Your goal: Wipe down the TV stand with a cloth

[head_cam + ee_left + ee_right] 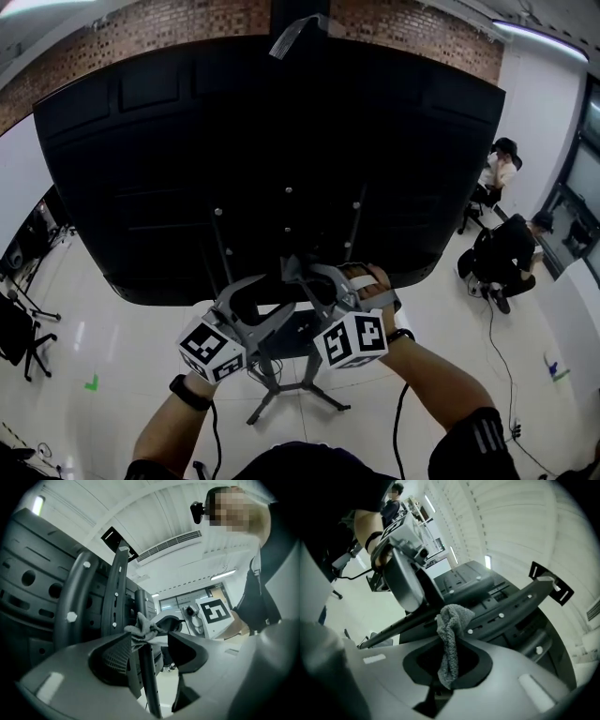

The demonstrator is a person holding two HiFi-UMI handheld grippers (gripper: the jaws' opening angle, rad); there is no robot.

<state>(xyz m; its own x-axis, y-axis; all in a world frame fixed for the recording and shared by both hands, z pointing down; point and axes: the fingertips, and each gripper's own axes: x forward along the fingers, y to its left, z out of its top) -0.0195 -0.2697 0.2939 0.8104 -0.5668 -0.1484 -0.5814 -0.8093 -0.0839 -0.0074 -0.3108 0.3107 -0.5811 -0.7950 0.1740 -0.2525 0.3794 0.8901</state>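
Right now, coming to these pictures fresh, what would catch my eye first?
The big black back of the TV fills the upper half of the head view, above its stand. Just under it the two tools meet. The right hand-held gripper pinches a grey cloth up by a stand pole, and that pole runs between the open jaws of the left hand-held gripper.

Light: ceiling strip (pixel 487 562) beyond right claw (pixel 449 667), bright, flaring. Floor (pixel 112 328) under both claws glossy, glaring. TV back (pixel 262 159) ahead of them near black, detail lost. Shells of left claw (pixel 150 641) blurred, shadowed. Cloth (pixel 450 639) sharp. Fisheye bending, dark corners throughout.
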